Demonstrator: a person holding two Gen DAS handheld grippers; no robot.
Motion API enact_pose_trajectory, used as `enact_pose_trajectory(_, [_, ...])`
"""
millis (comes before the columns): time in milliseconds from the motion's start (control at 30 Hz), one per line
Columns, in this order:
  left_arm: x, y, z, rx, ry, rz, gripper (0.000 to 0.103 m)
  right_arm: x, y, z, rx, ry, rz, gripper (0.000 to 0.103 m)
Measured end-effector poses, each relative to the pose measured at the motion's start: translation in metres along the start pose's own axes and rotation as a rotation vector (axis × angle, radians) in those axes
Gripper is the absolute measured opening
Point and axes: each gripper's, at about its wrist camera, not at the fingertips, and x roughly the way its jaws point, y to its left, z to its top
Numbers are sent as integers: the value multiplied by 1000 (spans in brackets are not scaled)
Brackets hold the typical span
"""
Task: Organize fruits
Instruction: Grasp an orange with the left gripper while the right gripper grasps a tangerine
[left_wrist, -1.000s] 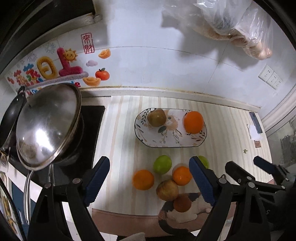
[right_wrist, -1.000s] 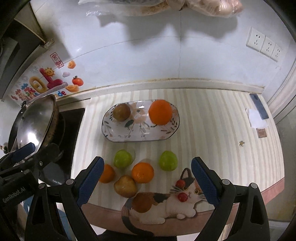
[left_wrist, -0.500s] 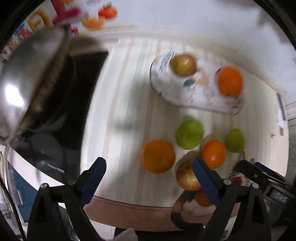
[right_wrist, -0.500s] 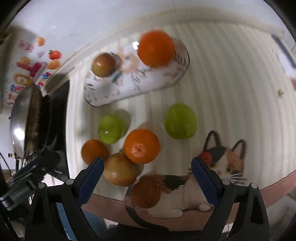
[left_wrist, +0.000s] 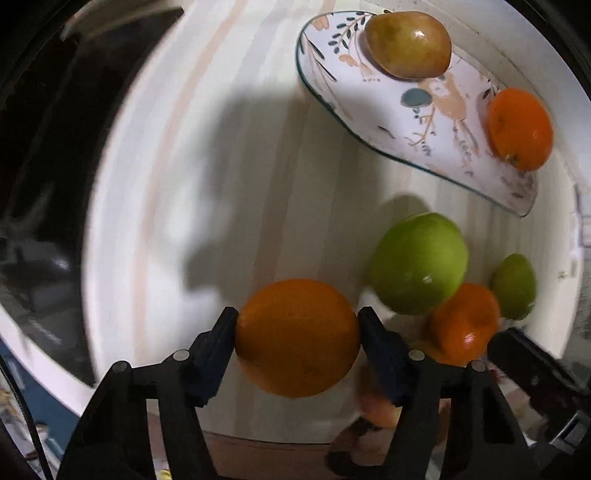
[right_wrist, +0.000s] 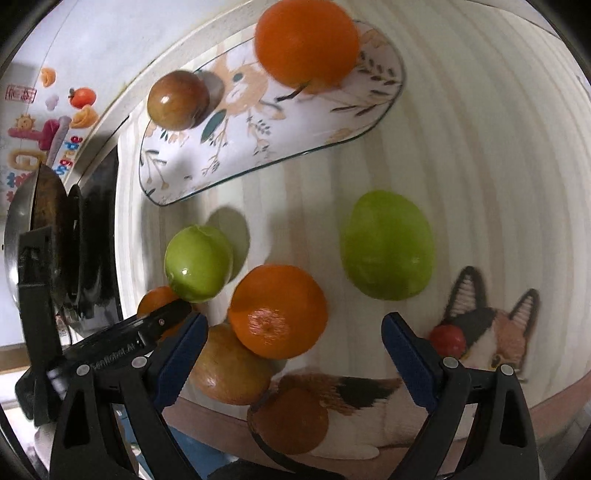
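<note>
My left gripper (left_wrist: 297, 328) is shut on an orange (left_wrist: 297, 338) on the striped counter; it also shows in the right wrist view (right_wrist: 157, 301). Beside it lie a green fruit (left_wrist: 419, 264), another orange (left_wrist: 463, 321) and a second green fruit (left_wrist: 513, 286). The patterned plate (left_wrist: 436, 122) holds a brownish fruit (left_wrist: 408, 44) and an orange (left_wrist: 521, 129). My right gripper (right_wrist: 293, 332) is open, low over the middle orange (right_wrist: 277, 312), with a brownish fruit (right_wrist: 229, 365) at its left finger. The right green fruit (right_wrist: 388, 245) lies ahead.
A steel pan (right_wrist: 40, 229) sits on the dark stove (right_wrist: 99, 236) at the left. A cat-shaped mat (right_wrist: 369, 402) lies at the counter's front edge. The plate (right_wrist: 258, 125) stands near the back wall with stickers (right_wrist: 40, 125).
Both grippers have dropped close to the fruit pile. My left gripper has closed on the leftmost orange. My right gripper stays open, now nearer the middle orange.
</note>
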Motion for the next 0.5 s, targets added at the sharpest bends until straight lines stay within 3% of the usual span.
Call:
enact_pose_trajectory(67, [-1,5,-6,-1,-8,21,64,7,6,1,-8,12,7,94])
enact_pose_trajectory(167, [2,15,-15,-31,5,16,64,18,16,4,-36,35,-6,82])
enact_pose_trajectory(300, [2,17,-21,-34,2,28,64,31,27,5,-100,53,-84,68])
enact_pose_trajectory(500, [0,8,-35,-23,7,1,64,20,18,-2,-118,62,-107,67])
